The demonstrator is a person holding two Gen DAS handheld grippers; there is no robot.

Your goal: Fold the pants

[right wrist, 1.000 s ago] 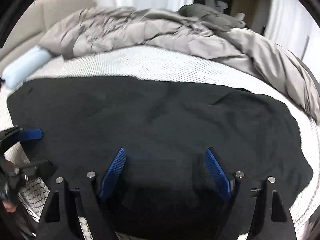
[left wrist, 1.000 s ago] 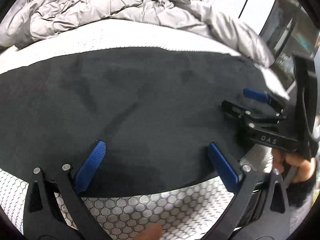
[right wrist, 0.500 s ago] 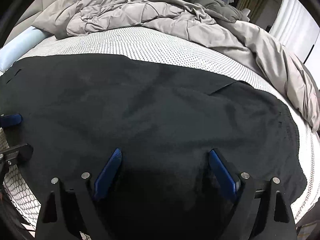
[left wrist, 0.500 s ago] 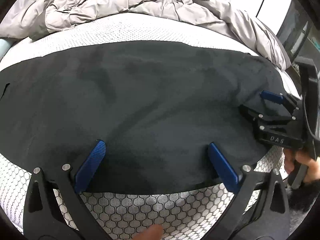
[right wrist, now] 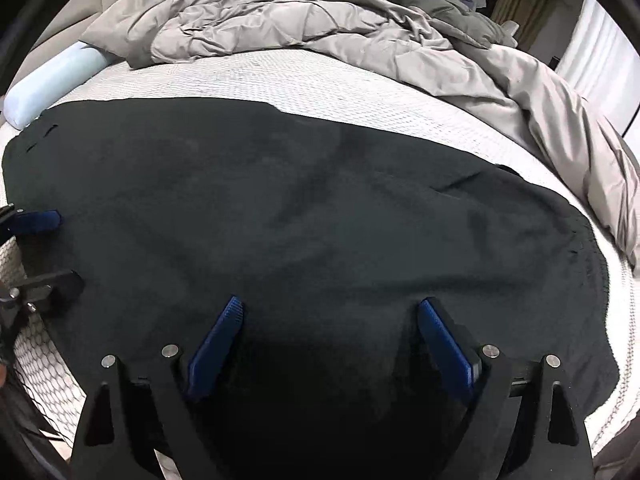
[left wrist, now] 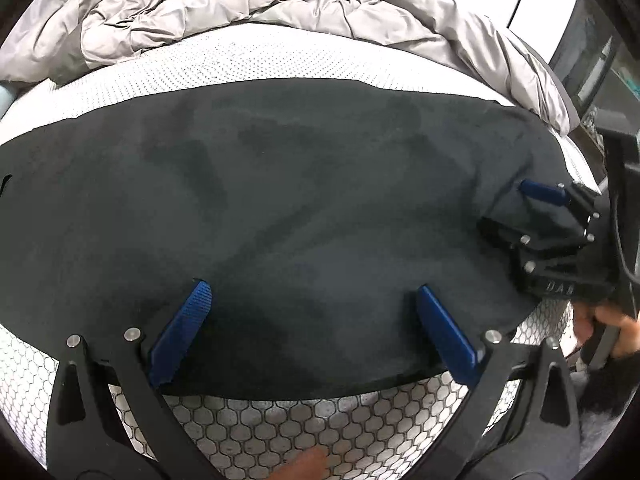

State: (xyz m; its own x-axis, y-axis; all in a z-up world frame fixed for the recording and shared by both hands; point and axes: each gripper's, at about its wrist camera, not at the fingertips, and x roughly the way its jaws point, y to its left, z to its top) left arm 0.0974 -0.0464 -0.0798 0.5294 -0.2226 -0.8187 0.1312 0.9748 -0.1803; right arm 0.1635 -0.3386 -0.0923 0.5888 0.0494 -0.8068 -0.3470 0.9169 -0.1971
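the pants (left wrist: pixel 304 208), a matte black soft fabric with shallow creases, lie spread flat in a broad oval on the bed (left wrist: pixel 256 60), whose cover is a white honeycomb-textured knit. a rumpled grey quilted duvet (right wrist: pixel 304 16) is bunched along the far side. left gripper (left wrist: pixel 312 300): fingers (left wrist: pixel 180 336) apart, ribbed blue pads above the near fabric edge, nothing clamped. right gripper (right wrist: pixel 330 316): fingers (right wrist: pixel 444 344) apart over the dark cloth, nothing clamped. a pale blue cylindrical bolster (right wrist: pixel 52 84) lies at the far left.
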